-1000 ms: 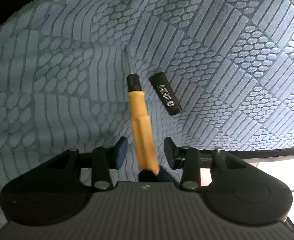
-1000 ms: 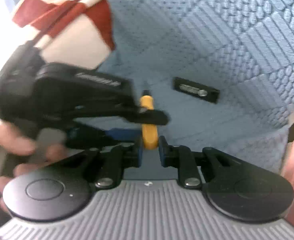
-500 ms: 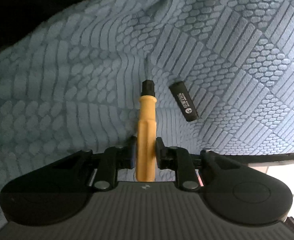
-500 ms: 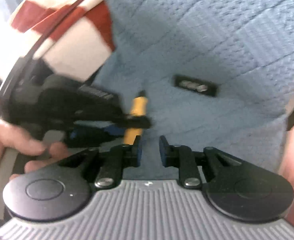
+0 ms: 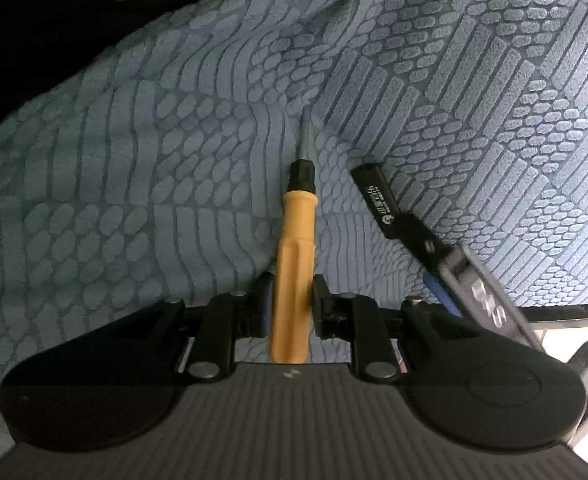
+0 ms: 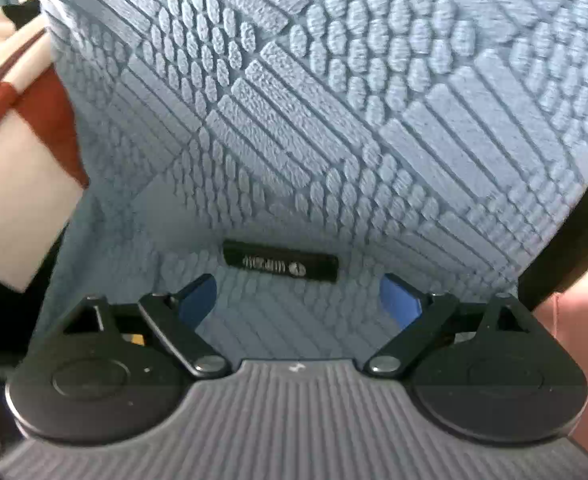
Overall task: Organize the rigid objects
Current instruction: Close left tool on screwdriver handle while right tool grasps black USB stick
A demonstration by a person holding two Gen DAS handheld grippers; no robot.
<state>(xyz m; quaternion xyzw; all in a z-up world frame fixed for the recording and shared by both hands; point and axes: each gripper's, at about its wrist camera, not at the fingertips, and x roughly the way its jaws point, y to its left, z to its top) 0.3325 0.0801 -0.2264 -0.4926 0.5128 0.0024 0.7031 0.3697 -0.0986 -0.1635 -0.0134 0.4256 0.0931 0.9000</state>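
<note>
My left gripper (image 5: 291,300) is shut on the orange handle of a screwdriver (image 5: 294,248), whose black collar and thin shaft point away over the blue patterned blanket (image 5: 133,160). A black flat stick with white print (image 5: 376,200) lies on the blanket just right of the screwdriver. In the right wrist view that black stick (image 6: 281,266) lies crosswise just ahead of my right gripper (image 6: 298,300), which is open wide and empty, one finger on each side of it. A finger (image 5: 418,236) of the right gripper shows in the left wrist view, right beside the stick's near end.
A white and red cushion (image 6: 17,152) sits at the left edge of the blanket. The blanket's edge and a pale floor (image 5: 562,336) show at the lower right in the left wrist view. A dark area (image 5: 33,20) lies beyond the blanket at upper left.
My left gripper closed on the screwdriver handle. My right gripper let go of the screwdriver, opened wide and moved over to the black stick.
</note>
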